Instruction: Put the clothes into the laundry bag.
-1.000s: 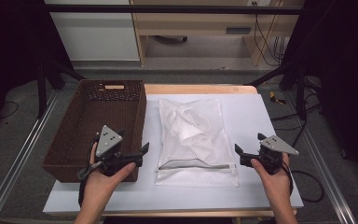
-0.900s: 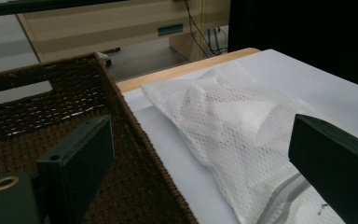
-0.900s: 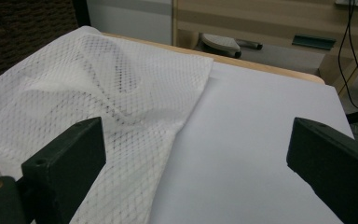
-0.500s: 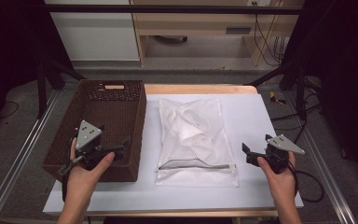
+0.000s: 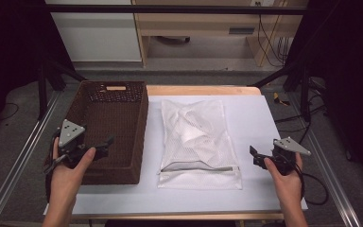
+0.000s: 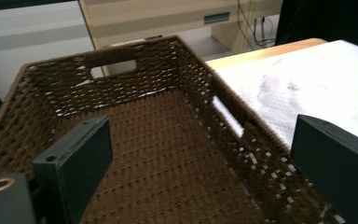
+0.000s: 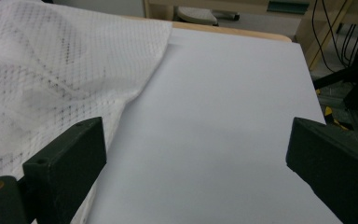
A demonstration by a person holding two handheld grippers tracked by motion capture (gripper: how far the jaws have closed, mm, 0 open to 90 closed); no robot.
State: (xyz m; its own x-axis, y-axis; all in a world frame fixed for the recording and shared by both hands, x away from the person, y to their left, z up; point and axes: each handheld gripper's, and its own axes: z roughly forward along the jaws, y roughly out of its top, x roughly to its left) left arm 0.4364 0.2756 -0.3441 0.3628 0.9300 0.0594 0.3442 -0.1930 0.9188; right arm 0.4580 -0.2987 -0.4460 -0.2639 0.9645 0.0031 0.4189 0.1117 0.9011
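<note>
since a second ago our left gripper (image 5: pixel 105 143) has swung out from the near left corner of the white mesh laundry bag (image 5: pixel 196 137) and now hangs over the brown wicker basket (image 5: pixel 89 171), above its near wall; our right gripper (image 5: pixel 256 157) has slid a little outward and sits over bare white table cover (image 5: pixel 260 118), just off the bag's right edge. both claws are spread wide with nothing between the jaws, as the left gripper view shows over the basket's woven floor (image 6: pixel 168 154) and the right gripper view shows over the cover (image 7: pixel 223 107) with the bag (image 7: pixel 51 79) off to one side.

the bag lies flat on the cover, just beside the basket's right wall, its zip end toward us, something pale crumpled inside.

we judge the work to be moving the bag into the basket, or getting at its contents. the risks we see:
- the mesh is thin and slack, so a pinch taken too shallow could slip off the cloth, or catch one layer alone and leave the load sagging.
- lifting by one corner could let the contents slump to the low end and swing the bag against the basket wall.
- if the zip is open, which we cannot tell, tipping that end down could spill what is inside.
- the left jaws hang low over the wicker; a careless sweep rightward could snag the rim and drag the basket.
</note>
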